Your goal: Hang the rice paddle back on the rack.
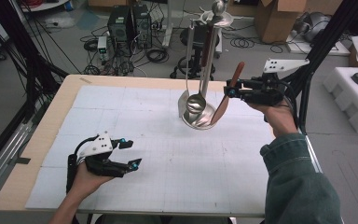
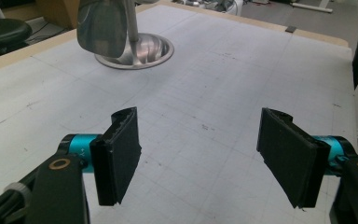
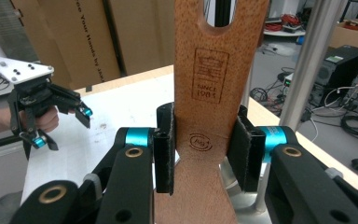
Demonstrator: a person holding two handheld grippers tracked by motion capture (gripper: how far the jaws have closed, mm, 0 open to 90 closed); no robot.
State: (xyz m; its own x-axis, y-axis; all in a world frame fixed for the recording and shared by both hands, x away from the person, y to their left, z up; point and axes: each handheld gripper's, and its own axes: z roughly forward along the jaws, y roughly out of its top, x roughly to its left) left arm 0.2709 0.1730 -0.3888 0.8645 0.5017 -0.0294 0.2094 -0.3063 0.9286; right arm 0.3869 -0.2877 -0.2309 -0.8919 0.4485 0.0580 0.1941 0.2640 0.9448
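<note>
While the person's left hand (image 1: 86, 179) rests low on the tabletop (image 1: 168, 186), the left hand-held gripper (image 1: 129, 153) sits near the front edge, well apart from the metal rack (image 1: 209, 70). Its two black jaws are spread wide, with nothing between them. In the left gripper view the jaws show bare tabletop between them, and the rack's round shiny base (image 2: 156, 49) lies far ahead.

Farther back, the right hand-held gripper (image 1: 231, 91) is held up in the air, just beside the rack on its right. Its jaws are pinching a wooden spatula (image 1: 228, 93) by the handle. The spatula hangs tilted, with its flat end down near the rim of the rack's base and its top end up. In the right gripper view the two pads (image 3: 165, 149) press on both sides of the brown handle (image 3: 209, 93), which has a stamp and a hole near the top. The rack's pole stands just behind it.

A metal ladle (image 1: 196, 102) and a metal turner (image 1: 184, 100) hang on the rack, down over the base.

Beyond the tabletop, past the rack, cables and black boxes (image 1: 130, 23) lie on the floor.
</note>
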